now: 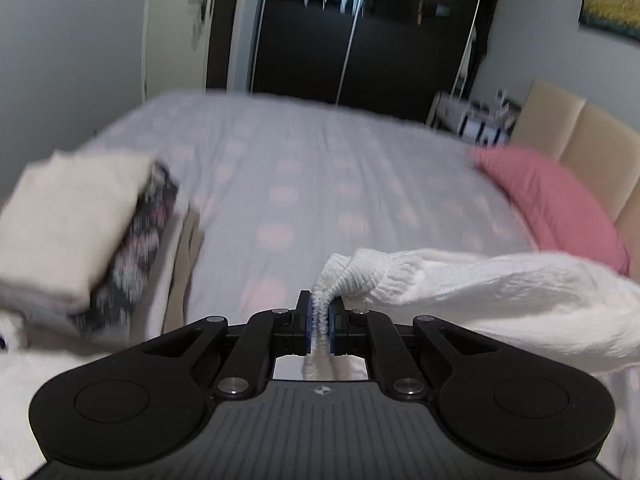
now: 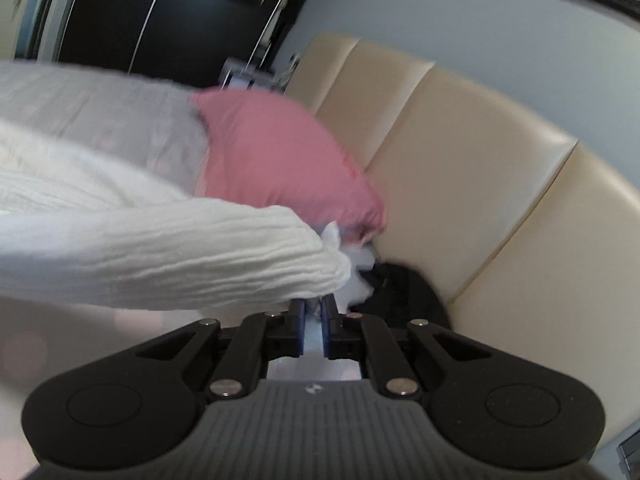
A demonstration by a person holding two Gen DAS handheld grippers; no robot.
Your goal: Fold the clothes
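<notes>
We see the left gripper [image 1: 321,314] as matte black: two rounded lobes with shallow round discs, angled link arms, silver pivot screws. Fingers [image 1: 305,320] are black with blue pads. Grey ribbed plate at centre with a small white round logo. The right gripper [image 2: 313,316] is the same build: black lobes, silver screws, blue-padded fingers [image 2: 298,326], grey ribbed plate, same logo. No skin or sleeves in view.

Soft, dim indoor light, heavy motion blur, fisheye bending and dark vignetting at the corners.
</notes>
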